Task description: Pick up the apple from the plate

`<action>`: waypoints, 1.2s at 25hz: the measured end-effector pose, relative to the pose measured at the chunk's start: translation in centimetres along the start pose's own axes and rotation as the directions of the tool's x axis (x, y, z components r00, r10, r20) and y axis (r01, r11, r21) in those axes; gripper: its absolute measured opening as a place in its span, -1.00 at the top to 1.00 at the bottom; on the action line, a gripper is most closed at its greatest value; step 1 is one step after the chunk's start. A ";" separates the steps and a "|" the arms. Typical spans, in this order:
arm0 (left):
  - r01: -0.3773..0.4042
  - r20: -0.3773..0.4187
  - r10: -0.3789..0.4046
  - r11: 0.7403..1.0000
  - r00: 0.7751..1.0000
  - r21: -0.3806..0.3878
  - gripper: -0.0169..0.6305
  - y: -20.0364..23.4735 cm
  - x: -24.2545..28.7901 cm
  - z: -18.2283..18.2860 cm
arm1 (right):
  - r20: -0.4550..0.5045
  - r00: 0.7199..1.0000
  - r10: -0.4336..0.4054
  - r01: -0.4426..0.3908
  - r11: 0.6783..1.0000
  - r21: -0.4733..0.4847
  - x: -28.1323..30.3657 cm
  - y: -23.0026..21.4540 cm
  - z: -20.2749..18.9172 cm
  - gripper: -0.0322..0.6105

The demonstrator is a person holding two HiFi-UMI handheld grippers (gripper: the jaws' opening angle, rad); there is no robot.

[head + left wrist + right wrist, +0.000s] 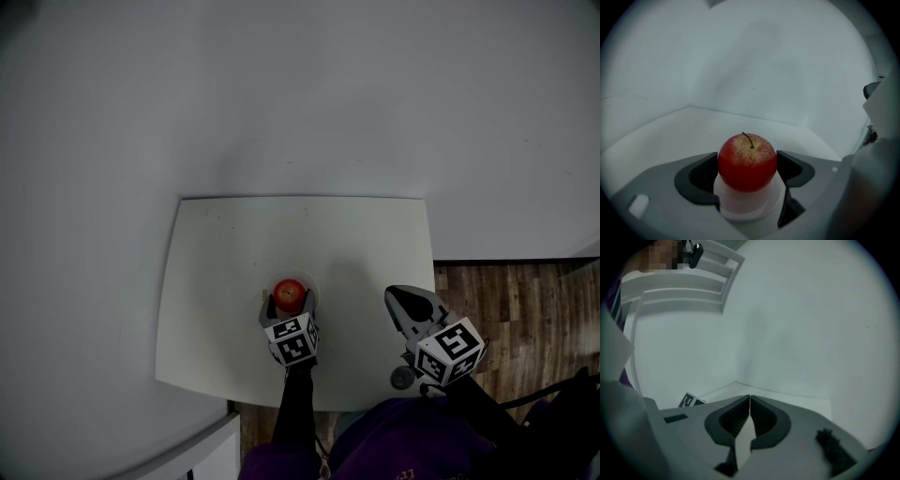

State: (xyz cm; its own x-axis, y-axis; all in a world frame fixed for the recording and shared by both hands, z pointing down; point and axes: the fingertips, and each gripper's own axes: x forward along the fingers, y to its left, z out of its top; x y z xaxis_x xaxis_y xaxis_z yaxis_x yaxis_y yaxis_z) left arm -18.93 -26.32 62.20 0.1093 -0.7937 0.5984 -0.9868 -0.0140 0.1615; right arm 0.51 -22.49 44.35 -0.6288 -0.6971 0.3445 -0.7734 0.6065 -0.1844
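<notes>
The left claw (747,169) grips the apple (747,159) on its plate (749,207); right claw (750,403) is closed, empty.

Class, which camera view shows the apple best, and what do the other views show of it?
The left gripper view: the apple fills the centre, stem up, on its plate, jaws against both sides. The head view shows it small, from above. The right gripper view does not show it.

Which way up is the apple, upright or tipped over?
Upright. In the left gripper view the apple has its stem on top, pointing up, and its base rests on the small white plate.
</notes>
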 end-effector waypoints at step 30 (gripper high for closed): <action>-0.014 0.133 0.013 1.000 0.991 0.004 -0.26 -1.0 -4.6 3.9 | 0.015 0.999 0.031 -0.031 1.000 -0.002 -0.5 0.7 0.5 0.86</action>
State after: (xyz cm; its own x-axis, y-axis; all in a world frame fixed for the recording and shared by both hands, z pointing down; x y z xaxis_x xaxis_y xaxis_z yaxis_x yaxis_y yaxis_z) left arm -18.94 -24.99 56.22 0.0792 -0.8674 0.4913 -0.9887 -0.0053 0.1499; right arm 0.30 -21.89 43.59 -0.6539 -0.6834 0.3246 -0.7532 0.6287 -0.1935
